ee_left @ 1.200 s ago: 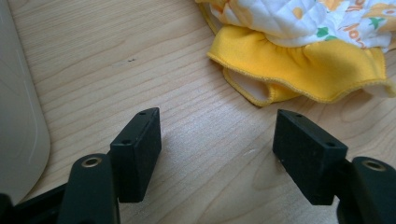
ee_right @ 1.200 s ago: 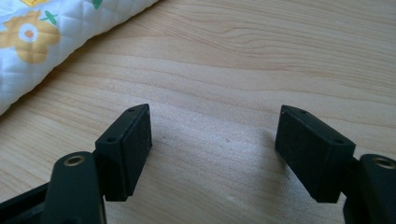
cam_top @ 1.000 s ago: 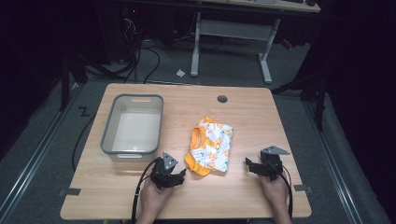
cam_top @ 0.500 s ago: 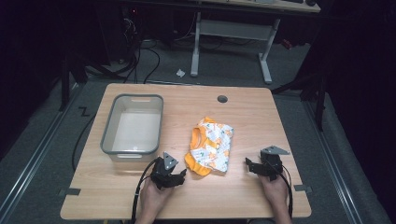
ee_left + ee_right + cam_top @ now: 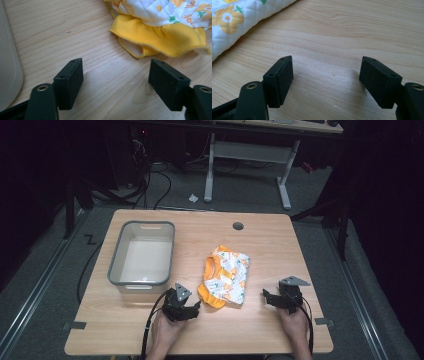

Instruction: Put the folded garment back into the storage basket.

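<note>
**Grippers poised either side of folded baby garment**

Two hand-held grippers sat low on the wooden table (image 5: 150, 330) w/ a folded child's garment (image 5: 226, 281) lying between them, just right of a grey plastic bin (image 5: 142, 255) that stood empty. The garment, white quilted fabric w/ an orange flower print and a yellow ruffled hem (image 5: 160, 37), lay flat near the table's middle, apart from the bin.

Risks from here, as a judgement: the cloth was soft and layered, so a pinch at the hem alone could've lifted one layer and let the fold fall open. A drag toward the bin might've bunched it against the bin's wall. Jaws coming in too flat could've scraped the wood and missed the fabric edge.

The left gripper (image 5: 116, 75) had its jaws spread wide, having just been opening, w/ nothing between them but bare tabletop; the yellow hem lay just ahead of the tips, not touched. The right gripper (image 5: 325, 75) likewise stood released, jaws wide apart over bare wood, the garment's white edge near its left side but clear of the pads. Neither held anything.
</note>
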The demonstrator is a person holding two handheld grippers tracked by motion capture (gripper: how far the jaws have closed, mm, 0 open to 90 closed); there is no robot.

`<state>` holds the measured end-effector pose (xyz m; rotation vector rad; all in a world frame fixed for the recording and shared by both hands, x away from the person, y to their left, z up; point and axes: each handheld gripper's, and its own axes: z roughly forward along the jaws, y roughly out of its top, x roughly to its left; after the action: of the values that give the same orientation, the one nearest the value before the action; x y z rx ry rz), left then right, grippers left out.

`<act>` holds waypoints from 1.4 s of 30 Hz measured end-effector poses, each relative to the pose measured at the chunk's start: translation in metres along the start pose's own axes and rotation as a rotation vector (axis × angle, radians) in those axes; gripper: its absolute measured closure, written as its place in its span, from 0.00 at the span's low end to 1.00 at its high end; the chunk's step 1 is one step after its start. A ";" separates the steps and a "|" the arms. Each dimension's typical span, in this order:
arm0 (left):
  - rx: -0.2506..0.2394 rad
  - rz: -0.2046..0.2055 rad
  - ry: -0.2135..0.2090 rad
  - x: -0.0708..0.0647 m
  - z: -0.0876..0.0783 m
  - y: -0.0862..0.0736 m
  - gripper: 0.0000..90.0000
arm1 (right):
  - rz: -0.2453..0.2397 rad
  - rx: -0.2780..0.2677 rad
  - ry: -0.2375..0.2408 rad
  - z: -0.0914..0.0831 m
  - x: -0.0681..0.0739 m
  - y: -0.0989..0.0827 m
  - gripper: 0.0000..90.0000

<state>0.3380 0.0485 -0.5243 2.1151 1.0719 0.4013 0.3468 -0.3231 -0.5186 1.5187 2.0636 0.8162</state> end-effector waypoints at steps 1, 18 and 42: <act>0.001 0.000 -0.002 0.000 0.000 0.000 0.29 | 0.000 0.000 0.000 0.000 0.000 0.000 0.30; -0.003 -0.025 -0.058 0.000 -0.005 0.001 0.27 | 0.000 0.000 0.000 0.000 0.000 0.000 0.30; -0.035 -0.056 -0.149 -0.005 -0.009 0.039 0.25 | 0.000 0.000 0.001 0.000 0.000 0.000 0.30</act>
<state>0.3520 0.0340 -0.4897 2.0447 1.0280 0.2305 0.3466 -0.3231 -0.5186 1.5186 2.0642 0.8166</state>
